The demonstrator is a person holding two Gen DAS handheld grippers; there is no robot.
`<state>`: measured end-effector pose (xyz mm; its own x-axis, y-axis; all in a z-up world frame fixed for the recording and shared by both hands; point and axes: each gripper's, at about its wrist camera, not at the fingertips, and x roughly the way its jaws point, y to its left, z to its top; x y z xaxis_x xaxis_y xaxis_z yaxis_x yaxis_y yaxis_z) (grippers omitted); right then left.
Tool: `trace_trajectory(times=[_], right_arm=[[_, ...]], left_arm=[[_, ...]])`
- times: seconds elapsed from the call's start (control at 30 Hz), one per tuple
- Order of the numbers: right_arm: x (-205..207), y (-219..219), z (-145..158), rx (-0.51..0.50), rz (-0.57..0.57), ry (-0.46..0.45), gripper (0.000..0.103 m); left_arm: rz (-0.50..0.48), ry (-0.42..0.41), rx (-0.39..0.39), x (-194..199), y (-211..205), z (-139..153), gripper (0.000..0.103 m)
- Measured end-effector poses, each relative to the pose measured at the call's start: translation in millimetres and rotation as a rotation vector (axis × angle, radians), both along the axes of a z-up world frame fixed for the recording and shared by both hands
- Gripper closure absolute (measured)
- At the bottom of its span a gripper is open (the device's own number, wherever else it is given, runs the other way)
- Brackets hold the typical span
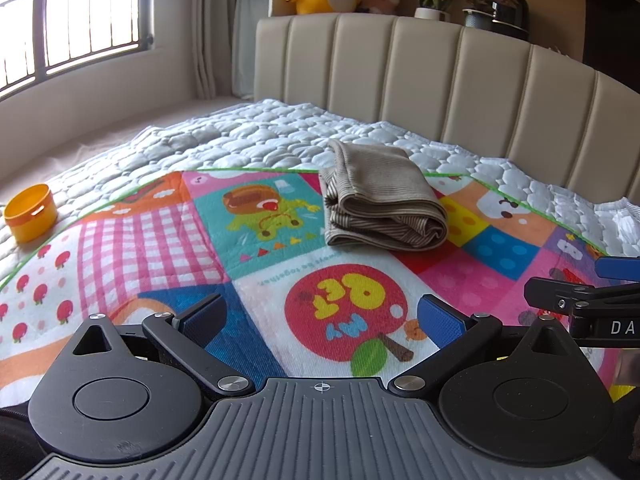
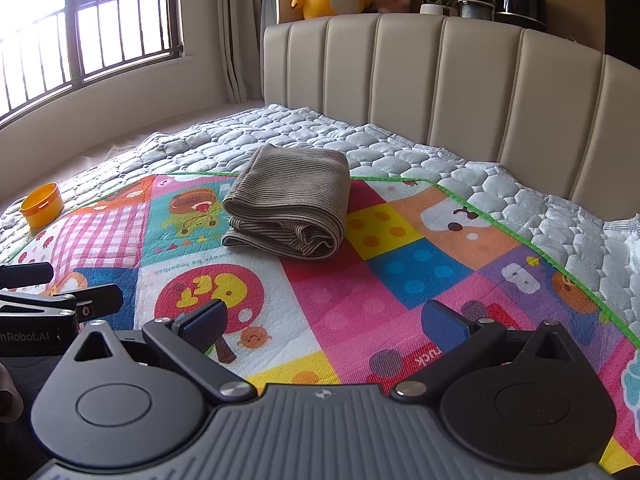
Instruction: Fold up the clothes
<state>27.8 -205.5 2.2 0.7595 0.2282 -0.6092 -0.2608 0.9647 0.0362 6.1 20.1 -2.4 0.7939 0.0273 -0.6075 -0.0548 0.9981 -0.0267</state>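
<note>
Folded striped garment (image 1: 382, 200) lies well beyond both grippers' spread fingers (image 2: 204, 322).

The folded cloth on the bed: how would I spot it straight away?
Start at the beige padded headboard. Below it a bright cartoon mat covers the white quilt. At its far edge lies the folded striped garment, the only dull brown-grey thing there.

I see the bed (image 1: 280, 128) under a white quilted cover, a colourful play mat (image 1: 160, 240) across it, folded striped clothes (image 1: 380, 204) at the mat's headboard-side edge, an orange cup (image 1: 30, 212) near the window-side edge.
</note>
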Motion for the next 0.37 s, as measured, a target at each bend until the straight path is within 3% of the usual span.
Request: trace_trajectory(times=[0.37], right_arm=[[5.4,-5.7,0.2,0.036,-0.015,0.029,0.0]], left_arm=[[0.012,-0.036,-0.013,-2.1,3.2,2.4,0.0]])
